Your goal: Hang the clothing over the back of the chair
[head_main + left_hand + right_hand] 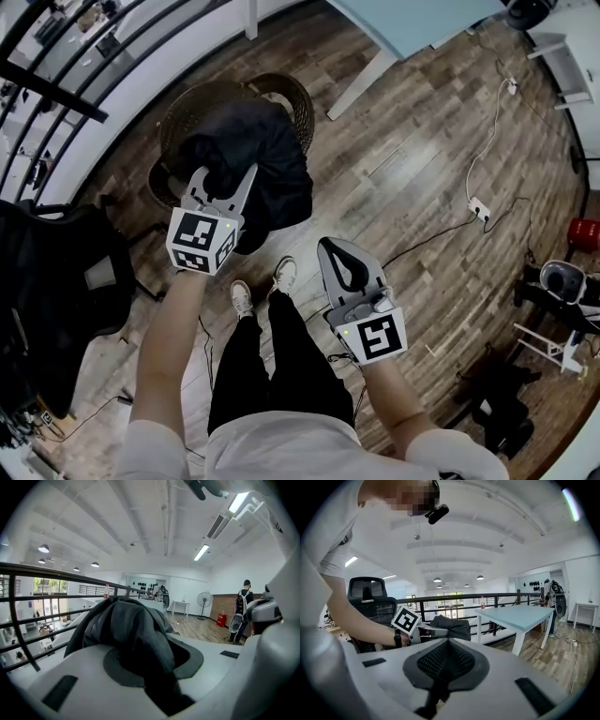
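Clamping the black fabric garment (272,164) over the brown wicker basket (186,111) at eleven o'clock, the left gripper (223,178) hasn't hung it yet; the black office chair (56,281) stands at nine o'clock; right gripper (336,248) clenched, empty.

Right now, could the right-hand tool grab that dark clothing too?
Probably yes: the clothing hangs from the left gripper beside the right gripper, and nothing seems to stand between them. Its fingers are closed, so they would have to open first.
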